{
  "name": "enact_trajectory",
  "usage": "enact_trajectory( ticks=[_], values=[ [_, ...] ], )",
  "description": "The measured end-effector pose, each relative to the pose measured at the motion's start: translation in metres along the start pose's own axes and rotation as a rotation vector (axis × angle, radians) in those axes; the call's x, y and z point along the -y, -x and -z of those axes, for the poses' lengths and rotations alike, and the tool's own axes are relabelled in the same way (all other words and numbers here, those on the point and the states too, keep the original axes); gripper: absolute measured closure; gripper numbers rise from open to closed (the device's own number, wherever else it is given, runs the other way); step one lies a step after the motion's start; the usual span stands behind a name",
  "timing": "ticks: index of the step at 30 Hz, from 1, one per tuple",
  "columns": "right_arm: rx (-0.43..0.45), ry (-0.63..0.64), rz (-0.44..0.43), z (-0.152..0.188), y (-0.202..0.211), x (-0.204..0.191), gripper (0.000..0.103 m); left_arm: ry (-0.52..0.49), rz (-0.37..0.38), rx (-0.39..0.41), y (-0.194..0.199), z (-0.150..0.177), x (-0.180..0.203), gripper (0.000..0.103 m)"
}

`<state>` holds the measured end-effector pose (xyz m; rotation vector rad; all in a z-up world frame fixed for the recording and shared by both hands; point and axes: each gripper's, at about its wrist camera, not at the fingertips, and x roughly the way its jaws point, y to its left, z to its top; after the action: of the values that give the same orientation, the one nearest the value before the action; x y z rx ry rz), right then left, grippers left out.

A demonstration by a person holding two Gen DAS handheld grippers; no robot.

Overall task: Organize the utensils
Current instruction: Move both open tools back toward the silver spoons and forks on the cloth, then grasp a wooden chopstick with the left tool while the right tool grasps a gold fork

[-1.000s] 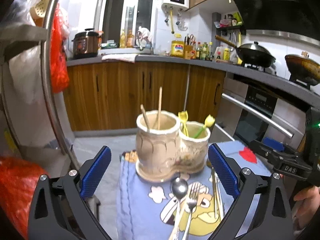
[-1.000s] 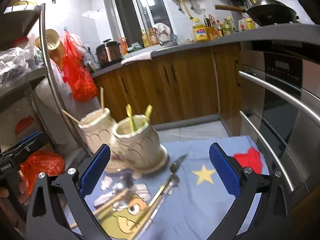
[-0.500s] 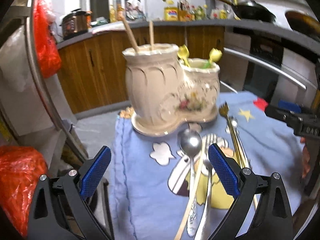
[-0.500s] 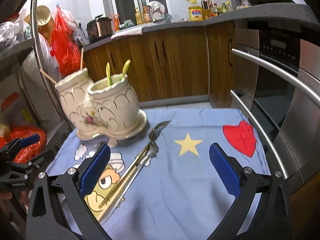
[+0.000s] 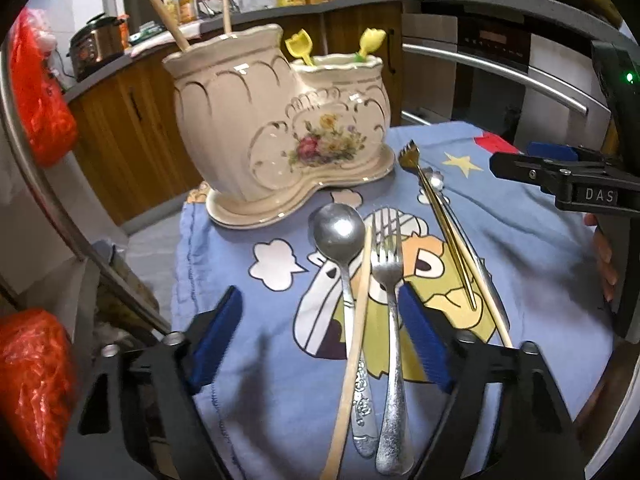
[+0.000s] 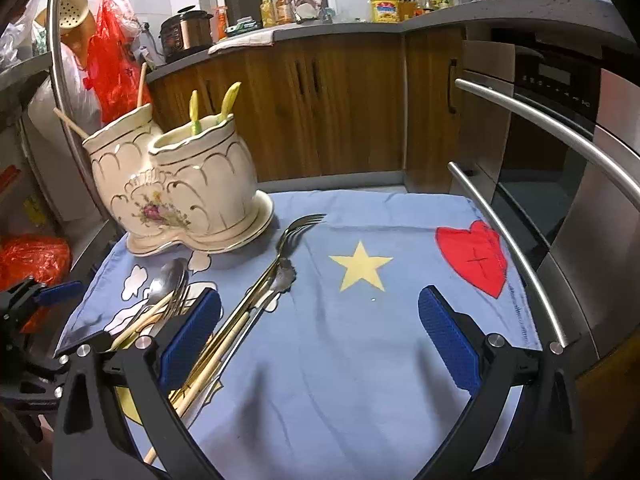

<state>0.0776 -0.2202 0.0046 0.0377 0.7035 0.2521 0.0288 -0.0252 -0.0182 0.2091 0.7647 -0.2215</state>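
While a blue cartoon-print cloth covers the table, a cream ceramic utensil holder with two joined pots stands at its far left; wooden sticks rise from the taller pot, yellow-tipped picks from the shorter. Both grippers hang low over the cloth. The left gripper is closing its blue-padded jaws, with a silver spoon, a wooden chopstick and a silver fork lying side by side between them; the pads do not yet press on any. The right gripper stands wide apart, empty, beside a gold fork lying with other slender utensils.
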Motion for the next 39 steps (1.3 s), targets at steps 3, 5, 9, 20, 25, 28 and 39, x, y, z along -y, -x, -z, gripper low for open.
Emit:
enact_trajectory(
  ticks=[3, 5, 9, 20, 25, 28, 39],
  values=[
    [-0.012, 0.014, 0.0, 0.001, -0.002, -0.004, 0.005, -0.03, 0.012, -0.019, -0.004, 0.001, 0.006, 0.05],
    [-0.013, 0.019, -0.004, 0.001, -0.003, -0.005, 0.005, -0.048, 0.035, -0.033, -0.006, 0.002, 0.01, 0.062],
    [-0.021, 0.02, -0.01, 0.002, -0.004, -0.006, 0.005, -0.054, 0.062, -0.055, -0.007, 0.004, 0.01, 0.075],
    [-0.036, -0.005, -0.031, 0.002, -0.006, -0.006, 0.005, -0.07, 0.066, -0.085, -0.017, 0.006, 0.015, 0.089],
    [-0.045, -0.002, -0.036, 0.003, -0.007, -0.007, 0.005, -0.045, 0.07, -0.09, -0.018, 0.005, 0.013, 0.094],
    [-0.051, -0.009, -0.038, 0.004, -0.007, -0.005, 0.005, -0.04, 0.072, -0.088, -0.017, 0.005, 0.011, 0.095],
    [-0.13, 0.01, -0.044, 0.01, -0.02, -0.011, 0.031, 0.019, 0.097, -0.07, -0.007, 0.005, -0.001, 0.096]
  ],
)
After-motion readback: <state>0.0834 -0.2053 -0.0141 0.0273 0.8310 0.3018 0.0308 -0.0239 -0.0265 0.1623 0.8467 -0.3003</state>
